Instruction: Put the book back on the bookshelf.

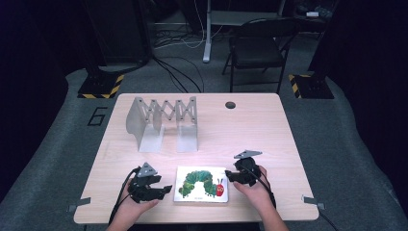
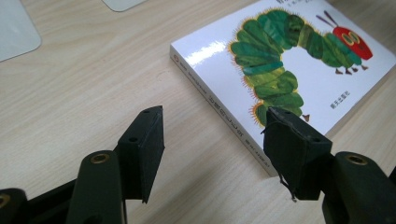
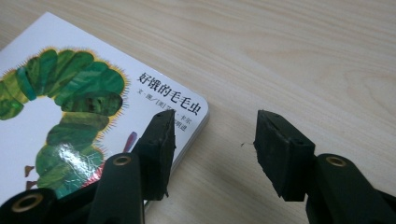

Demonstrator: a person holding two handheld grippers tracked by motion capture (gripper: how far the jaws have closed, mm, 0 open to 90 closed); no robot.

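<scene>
Jaws parted and empty, both: left hand-held gripper and right hand-held gripper flank the white caterpillar-cover board book lying flat, long axis along the wooden table's near edge; right seems marginally closer.

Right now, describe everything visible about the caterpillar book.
The book is a thick board book with a glossy white cover, rounded corners, a green caterpillar with a red head, and printed Chinese title text. It lies flat and closed, cover up, near the front edge of the wooden table, between the two hand-held grippers. Neither grips it; their jaws stand open at its side edges.
</scene>
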